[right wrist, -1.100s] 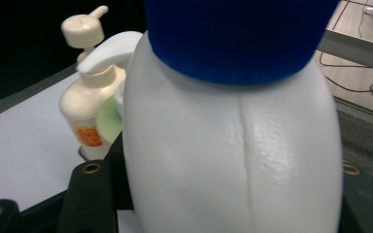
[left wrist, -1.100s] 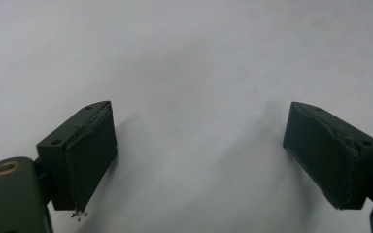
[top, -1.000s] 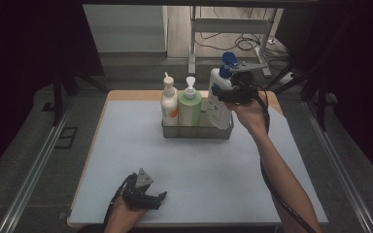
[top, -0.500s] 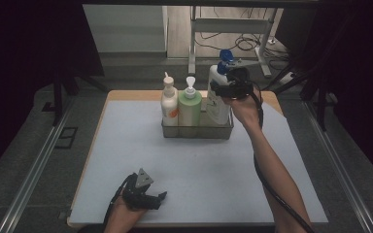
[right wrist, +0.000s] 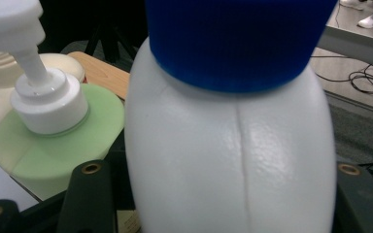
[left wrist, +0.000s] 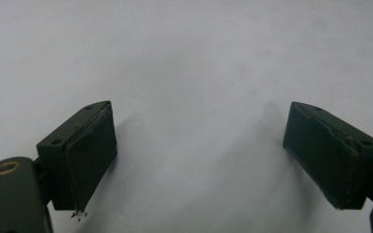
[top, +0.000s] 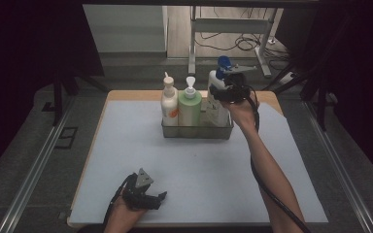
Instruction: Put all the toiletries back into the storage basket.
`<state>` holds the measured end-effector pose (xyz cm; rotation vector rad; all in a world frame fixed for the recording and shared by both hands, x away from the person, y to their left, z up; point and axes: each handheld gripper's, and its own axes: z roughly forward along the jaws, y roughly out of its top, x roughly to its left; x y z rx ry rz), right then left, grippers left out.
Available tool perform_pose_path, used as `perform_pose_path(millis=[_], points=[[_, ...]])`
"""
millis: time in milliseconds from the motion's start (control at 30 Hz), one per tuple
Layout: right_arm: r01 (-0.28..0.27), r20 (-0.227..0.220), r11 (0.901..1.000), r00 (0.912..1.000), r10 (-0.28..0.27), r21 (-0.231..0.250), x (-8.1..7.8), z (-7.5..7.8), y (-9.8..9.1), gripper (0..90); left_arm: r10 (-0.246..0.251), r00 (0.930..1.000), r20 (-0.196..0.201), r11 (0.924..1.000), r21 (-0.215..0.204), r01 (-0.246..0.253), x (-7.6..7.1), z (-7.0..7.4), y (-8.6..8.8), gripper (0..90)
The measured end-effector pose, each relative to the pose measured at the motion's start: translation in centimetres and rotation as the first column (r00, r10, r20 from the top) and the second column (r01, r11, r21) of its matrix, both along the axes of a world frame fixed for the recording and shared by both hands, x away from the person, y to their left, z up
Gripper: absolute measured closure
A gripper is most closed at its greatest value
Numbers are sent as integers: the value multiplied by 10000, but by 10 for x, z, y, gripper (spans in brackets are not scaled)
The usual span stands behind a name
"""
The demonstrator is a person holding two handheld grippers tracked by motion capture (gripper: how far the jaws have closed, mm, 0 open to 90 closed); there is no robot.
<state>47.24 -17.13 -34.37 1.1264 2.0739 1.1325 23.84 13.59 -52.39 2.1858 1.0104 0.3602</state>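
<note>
A white bottle (top: 215,108) with a blue cap (top: 223,62) stands upright at the right end of a metal basket (top: 196,132); whether it rests on the basket floor I cannot tell. My right gripper (top: 228,92) is shut on the bottle's upper body. In the right gripper view the white bottle (right wrist: 233,160) sits between the jaws of my right gripper (right wrist: 223,194), with the blue cap (right wrist: 238,39) above. My left gripper (top: 150,199) rests near the table's front edge. In its own view my left gripper (left wrist: 199,155) stands open over the bare white mat.
A green pump bottle (top: 190,109) stands in the basket's middle and a cream pump bottle (top: 169,104) at its left end. The green pump bottle (right wrist: 53,145) is close beside the held bottle. A white mat (top: 199,170) covers the table. A black cable (top: 272,194) trails along the right forearm.
My right hand has carried the white bottle a little left and down into the basket's right end. The left gripper has stayed where it was.
</note>
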Motion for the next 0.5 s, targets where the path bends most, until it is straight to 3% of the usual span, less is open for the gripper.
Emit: perform_pose_path(millis=[500], points=[[-145, -463, 9999, 9988, 147, 52, 1, -18, -5, 404, 10, 10000, -16, 10000, -7, -10, 0, 0, 0, 120]])
